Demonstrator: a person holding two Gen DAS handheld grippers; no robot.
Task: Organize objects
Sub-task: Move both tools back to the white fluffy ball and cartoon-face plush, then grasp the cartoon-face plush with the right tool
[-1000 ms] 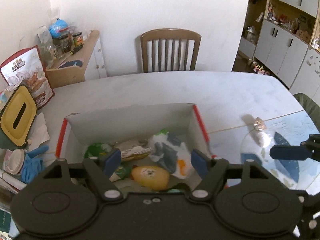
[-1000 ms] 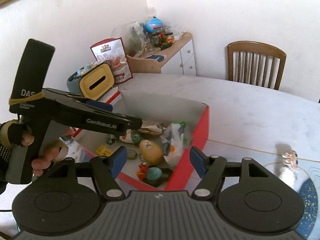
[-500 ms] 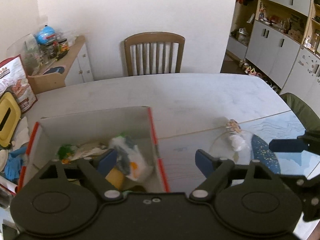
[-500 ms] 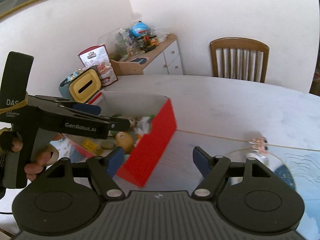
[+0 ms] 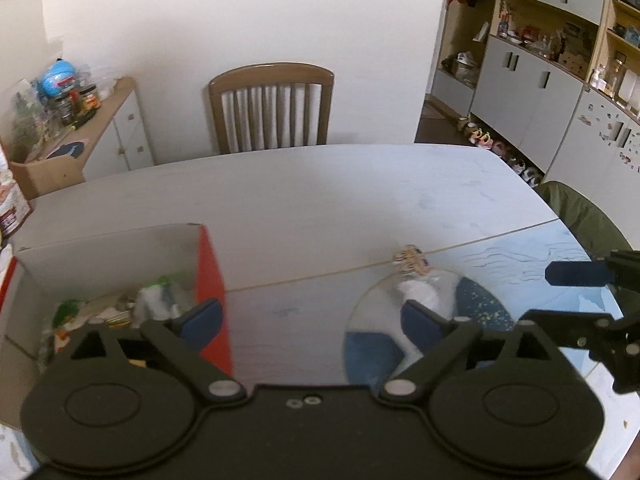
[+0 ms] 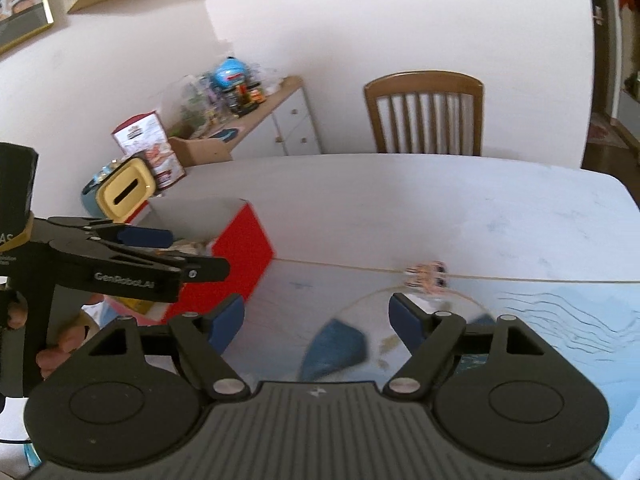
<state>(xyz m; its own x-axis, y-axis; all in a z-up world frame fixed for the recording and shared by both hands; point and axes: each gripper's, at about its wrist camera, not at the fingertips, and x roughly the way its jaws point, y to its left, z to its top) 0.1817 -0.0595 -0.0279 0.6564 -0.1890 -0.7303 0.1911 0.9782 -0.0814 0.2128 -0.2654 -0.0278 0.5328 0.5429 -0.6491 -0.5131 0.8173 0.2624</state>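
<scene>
A red and white cardboard box (image 5: 210, 264) (image 6: 240, 248) stands on the table at the left, with packets and toys inside. A small striped figure (image 5: 410, 260) (image 6: 426, 274) sits at the far rim of a round glass plate (image 5: 476, 300) (image 6: 348, 320), with a white object (image 5: 420, 292) on the plate. My left gripper (image 5: 312, 316) is open and empty, between the box and the plate. My right gripper (image 6: 318, 316) is open and empty above the plate's near left part; it also shows in the left wrist view (image 5: 576, 274).
A wooden chair (image 5: 272, 108) (image 6: 426, 112) stands behind the white table (image 5: 320, 196). A blue patterned mat (image 6: 560, 312) lies under the plate. A yellow tissue box (image 6: 126, 194) and snack bags sit at the far left. A sideboard (image 5: 100, 132) holds jars.
Both grippers have swung right, away from the box and toward the glass plate. Both have stayed open and empty.
</scene>
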